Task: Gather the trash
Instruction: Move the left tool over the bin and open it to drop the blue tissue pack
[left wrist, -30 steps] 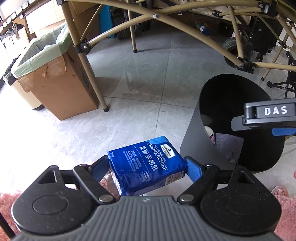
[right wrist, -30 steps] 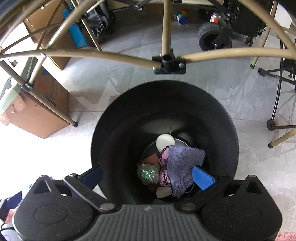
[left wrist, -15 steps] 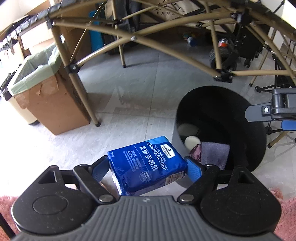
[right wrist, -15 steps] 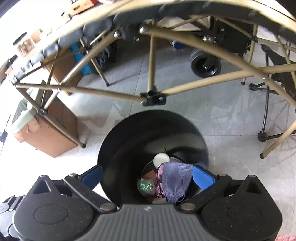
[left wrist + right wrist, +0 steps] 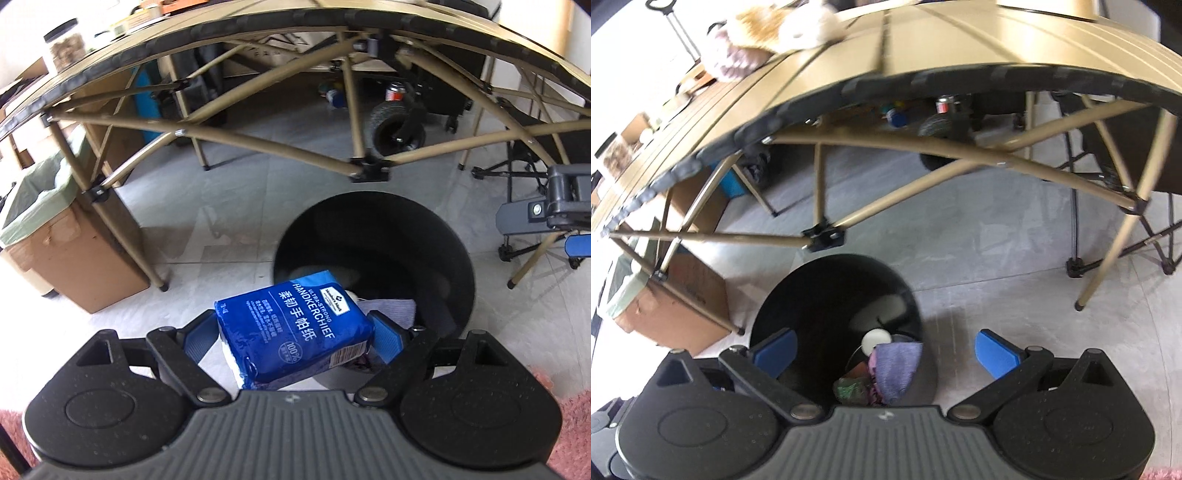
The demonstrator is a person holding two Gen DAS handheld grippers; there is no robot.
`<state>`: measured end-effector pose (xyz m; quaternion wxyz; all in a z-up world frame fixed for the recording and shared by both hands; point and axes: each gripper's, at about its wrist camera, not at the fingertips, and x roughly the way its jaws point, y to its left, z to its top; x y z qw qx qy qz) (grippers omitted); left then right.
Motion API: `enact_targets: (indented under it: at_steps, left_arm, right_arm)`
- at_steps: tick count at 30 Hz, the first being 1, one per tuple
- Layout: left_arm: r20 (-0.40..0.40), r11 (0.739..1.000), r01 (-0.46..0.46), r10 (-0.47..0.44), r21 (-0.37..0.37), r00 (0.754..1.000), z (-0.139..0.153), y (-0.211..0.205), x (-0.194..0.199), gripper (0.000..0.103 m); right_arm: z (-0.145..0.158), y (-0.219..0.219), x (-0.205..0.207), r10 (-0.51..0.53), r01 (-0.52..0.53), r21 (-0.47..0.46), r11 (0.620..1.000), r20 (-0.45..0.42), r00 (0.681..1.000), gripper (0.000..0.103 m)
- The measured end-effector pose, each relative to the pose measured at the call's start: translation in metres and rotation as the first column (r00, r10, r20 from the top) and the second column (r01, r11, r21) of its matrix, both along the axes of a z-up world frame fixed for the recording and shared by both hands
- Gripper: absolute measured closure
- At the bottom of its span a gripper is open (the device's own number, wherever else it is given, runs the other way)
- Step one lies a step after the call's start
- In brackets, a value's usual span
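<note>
I look down on a pale grey tiled floor under a tan folding table, its crossed legs spanning both views. A pink rug edges the bottom corners of the left view.

I count one black round bin, one cardboard box lined with a green bag, and one blue tissue pack. My left gripper is clamped on that pack, a blue pad against each end, and holds it tilted above the near rim of the bin. My right gripper stands wide apart with nothing between its pads, above the same bin; from the left view I see only part of it at the right edge.

Inside the bin I make out a purple cloth, a white round lid or disc, and a green crumpled scrap; the rest is dark and partly covered by the pack and the gripper body.

On the tabletop a fluffy cream and pink heap is blurred, and I cannot tell what it is. Beyond the legs I see a black wheel and small cans, too small to read.
</note>
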<state>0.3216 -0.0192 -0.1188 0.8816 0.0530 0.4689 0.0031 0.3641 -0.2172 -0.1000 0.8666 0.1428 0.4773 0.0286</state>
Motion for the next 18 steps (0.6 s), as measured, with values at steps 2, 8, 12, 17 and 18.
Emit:
enact_targets:
  at_steps: [2,8,12,17,18]
  left_arm:
    - [-0.003,1.000,0.019,-0.019,0.001,1.000,0.001,-0.011,0.004,0.016]
    - [-0.031,0.998,0.067,-0.067,0.002,0.997,-0.003,-0.042,0.021,0.016]
    - [-0.046,0.995,0.096,-0.096,-0.003,0.994,-0.004,-0.061,0.033,0.016]
    - [-0.084,0.993,0.113,-0.114,-0.015,0.990,-0.008,-0.079,0.049,0.016]
    - [-0.099,0.994,0.110,-0.111,-0.009,0.989,-0.010,-0.082,0.053,0.016]
  right_arm:
    - [0.001,-0.012,-0.002,-0.027,0.027,0.006,1.000,0.005,1.000,0.000]
    - [0.000,-0.045,-0.008,-0.103,0.103,0.024,0.994,0.014,0.995,0.000]
    - [-0.001,-0.063,-0.011,-0.151,0.150,0.031,0.988,0.015,0.988,0.000]
    - [-0.004,-0.085,-0.016,-0.217,0.216,0.038,0.976,0.010,0.976,0.000]
    - [-0.005,-0.087,-0.015,-0.228,0.227,0.038,0.973,0.009,0.974,0.000]
